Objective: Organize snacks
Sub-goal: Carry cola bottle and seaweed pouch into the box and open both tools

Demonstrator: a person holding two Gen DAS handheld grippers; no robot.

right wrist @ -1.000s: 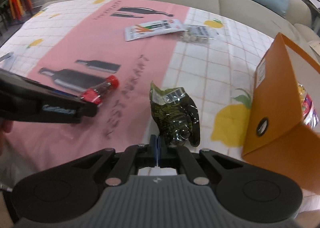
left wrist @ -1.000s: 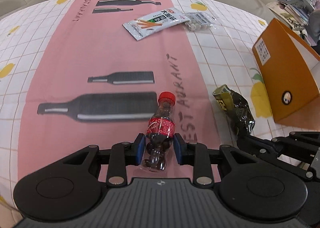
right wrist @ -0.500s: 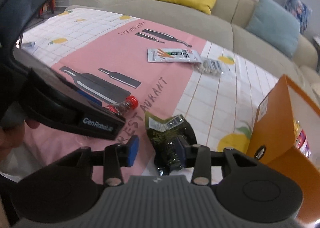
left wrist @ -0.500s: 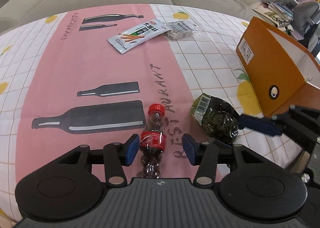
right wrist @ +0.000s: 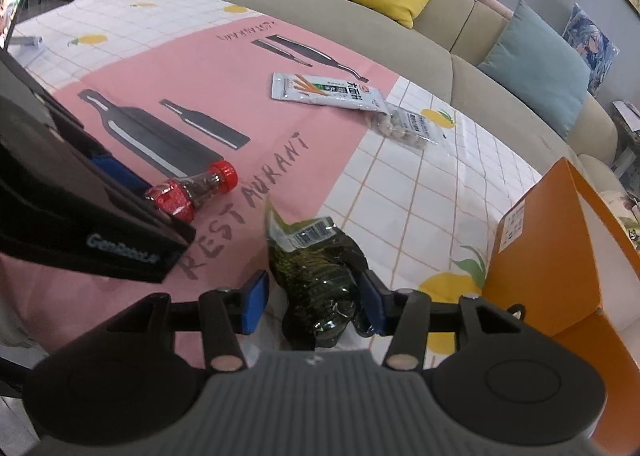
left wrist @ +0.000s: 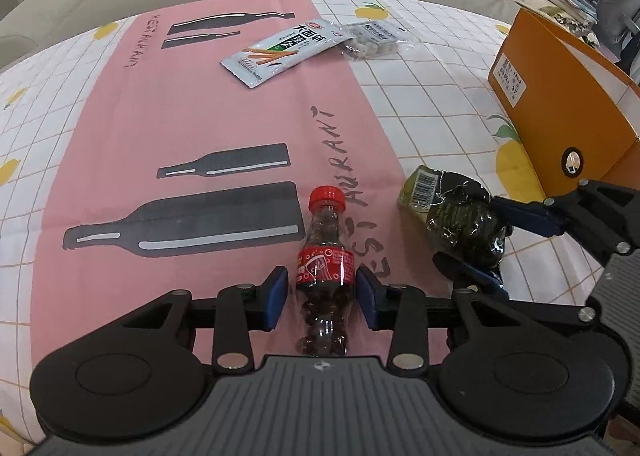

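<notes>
Snacks await boxing: left claw (left wrist: 322, 298) spread, straddling the bottle (left wrist: 326, 268); right claw (right wrist: 314, 306) spread around the green packet (right wrist: 320, 272).

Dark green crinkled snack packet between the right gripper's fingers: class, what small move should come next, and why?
Probably close the right gripper on the dark green crinkled snack packet: its blue pads flank the packet with gaps, jaws open, and the orange cardboard box stands open nearby.

— Item one from my right wrist feed?
— Right gripper (right wrist: 314, 302), blue pads apart, straddling the dark green snack bag (right wrist: 320, 276) on the tablecloth (right wrist: 400, 192).
— Item two?
— I log the left gripper (right wrist: 100, 216) beside a lying cola-bottle candy (right wrist: 192, 192); orange box (right wrist: 560, 256) at right.
</notes>
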